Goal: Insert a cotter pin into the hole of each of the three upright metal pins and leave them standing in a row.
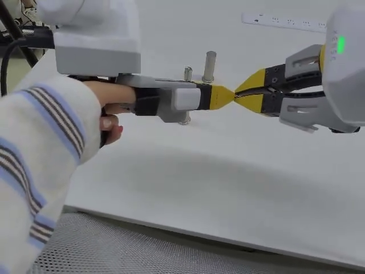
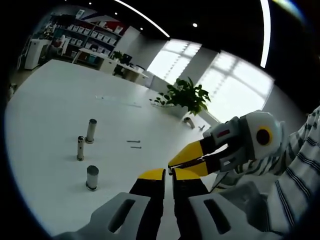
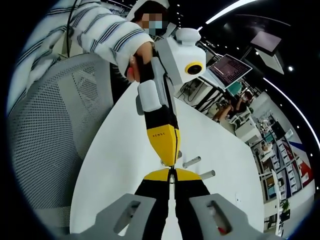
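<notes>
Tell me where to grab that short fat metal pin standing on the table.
Grip the short fat pin across its round barrel at mid-height, coming in level from the side. It stands upright with open table around it, so both flanks are free to close on.

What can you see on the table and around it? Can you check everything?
Surface: white table.
Job's things: three metal pins upright, roughly in a row; two cotter pins lying beside them.
Clutter: power strip at the far edge.
Grippers: left hand-held gripper and right hand-held gripper both shut, tips meeting; anything between them too small to tell.
Cables: black cable left of the table.
Surroundings: plant, mesh chair, monitor.
</notes>
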